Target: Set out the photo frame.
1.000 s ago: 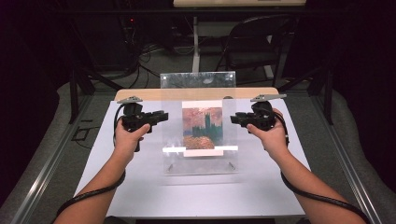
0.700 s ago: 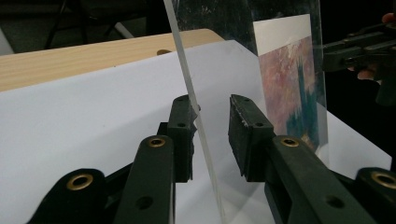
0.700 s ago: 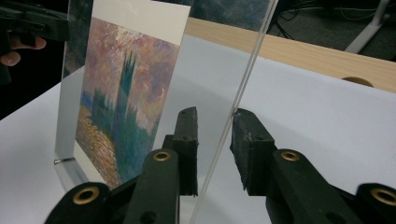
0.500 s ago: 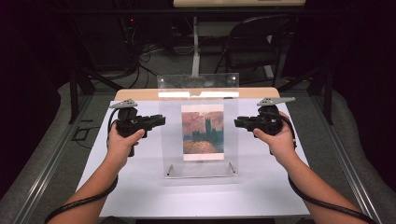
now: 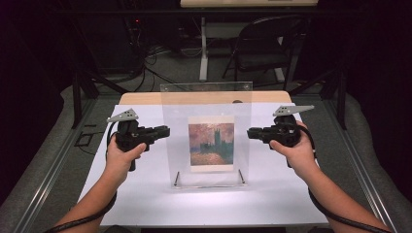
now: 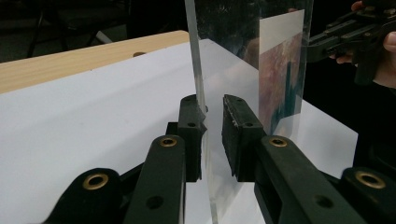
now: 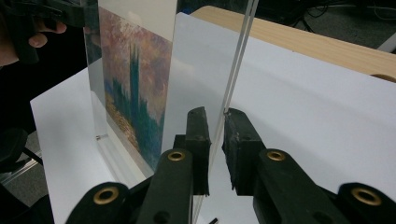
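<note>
A clear acrylic picture frame (image 5: 206, 104) stands upright on the white table cover (image 5: 145, 194), holding a small painted print (image 5: 211, 145). My left gripper (image 5: 167, 131) is at the frame's left edge and my right gripper (image 5: 248, 132) is at its right edge. In the left gripper view the frame's edge (image 6: 198, 70) runs between the jaws of my left gripper (image 6: 214, 105), with a gap still beside one pad. In the right gripper view two thin sheets (image 7: 236, 60) pass between the jaws of my right gripper (image 7: 215, 116), also with a gap. Both pairs of jaws have just been closing.
The frame rests on a clear base with two small pins (image 5: 241, 177). The wooden tabletop (image 5: 141, 98) shows beyond the white cover. A folding chair (image 5: 262, 43) and cables on the floor lie behind the table. Metal rails run along both sides.
The frame has gone from leaning low with glare on it to standing upright. Both hands have shifted a little toward the near side, and both pairs of jaws have narrowed.
</note>
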